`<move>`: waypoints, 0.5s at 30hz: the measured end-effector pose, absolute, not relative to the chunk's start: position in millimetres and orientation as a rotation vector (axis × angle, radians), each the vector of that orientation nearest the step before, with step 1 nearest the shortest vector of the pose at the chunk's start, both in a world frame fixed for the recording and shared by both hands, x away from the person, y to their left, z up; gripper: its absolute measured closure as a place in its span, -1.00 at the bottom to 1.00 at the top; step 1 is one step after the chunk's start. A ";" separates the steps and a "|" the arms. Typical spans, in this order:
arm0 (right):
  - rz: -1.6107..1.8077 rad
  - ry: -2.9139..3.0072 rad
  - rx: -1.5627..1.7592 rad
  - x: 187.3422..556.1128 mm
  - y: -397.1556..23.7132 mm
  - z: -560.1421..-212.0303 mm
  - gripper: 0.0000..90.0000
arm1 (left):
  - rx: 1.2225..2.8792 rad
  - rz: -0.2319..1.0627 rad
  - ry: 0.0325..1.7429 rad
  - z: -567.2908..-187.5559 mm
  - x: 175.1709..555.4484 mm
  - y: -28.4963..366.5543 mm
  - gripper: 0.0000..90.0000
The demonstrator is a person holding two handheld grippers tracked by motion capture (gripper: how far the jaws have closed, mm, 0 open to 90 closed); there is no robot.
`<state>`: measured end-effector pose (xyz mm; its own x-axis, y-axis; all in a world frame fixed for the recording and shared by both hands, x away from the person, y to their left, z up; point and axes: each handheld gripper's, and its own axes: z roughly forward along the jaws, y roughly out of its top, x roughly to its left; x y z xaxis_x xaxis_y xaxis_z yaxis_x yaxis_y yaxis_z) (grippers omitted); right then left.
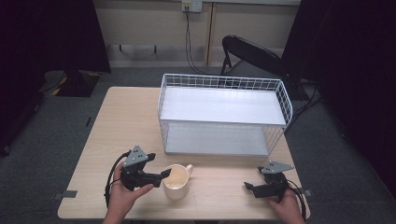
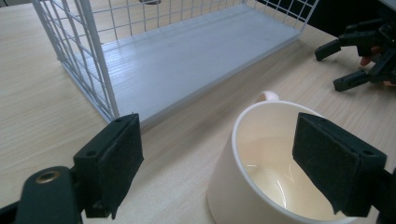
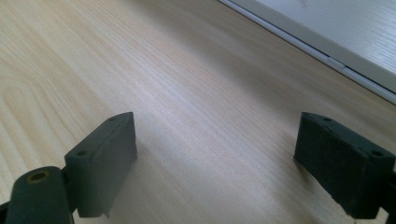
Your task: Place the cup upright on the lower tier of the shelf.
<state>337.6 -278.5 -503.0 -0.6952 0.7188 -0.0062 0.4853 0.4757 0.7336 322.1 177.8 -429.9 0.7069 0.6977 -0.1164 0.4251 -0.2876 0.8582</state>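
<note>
The room is dim and its corners are dark. Soft light from above falls on the table (image 1: 126,121). Both gripper views are sharp, with faint shadows under the jaws.

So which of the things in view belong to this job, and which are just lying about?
In the job:
- cream mug
- left gripper, jaws open, one over the mug's mouth
- white wire rack, probably

Lying about:
- right gripper, jaws open over bare table
- black folding chair
- wall cable
</note>
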 end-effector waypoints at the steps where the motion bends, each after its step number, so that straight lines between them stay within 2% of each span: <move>1: 1.050 2.414 1.019 337.6 -278.5 -503.0 -0.73 | 1.927 0.346 0.867 -430.9 321.9 176.5 -0.62; 7: 1.050 2.415 1.021 337.5 -278.5 -502.9 -0.73 | 1.944 0.349 0.831 -435.2 320.7 172.7 -0.25; 15: 1.050 2.413 1.022 337.5 -278.4 -503.0 -0.73 | 1.957 0.353 0.770 -439.8 320.0 168.2 -0.06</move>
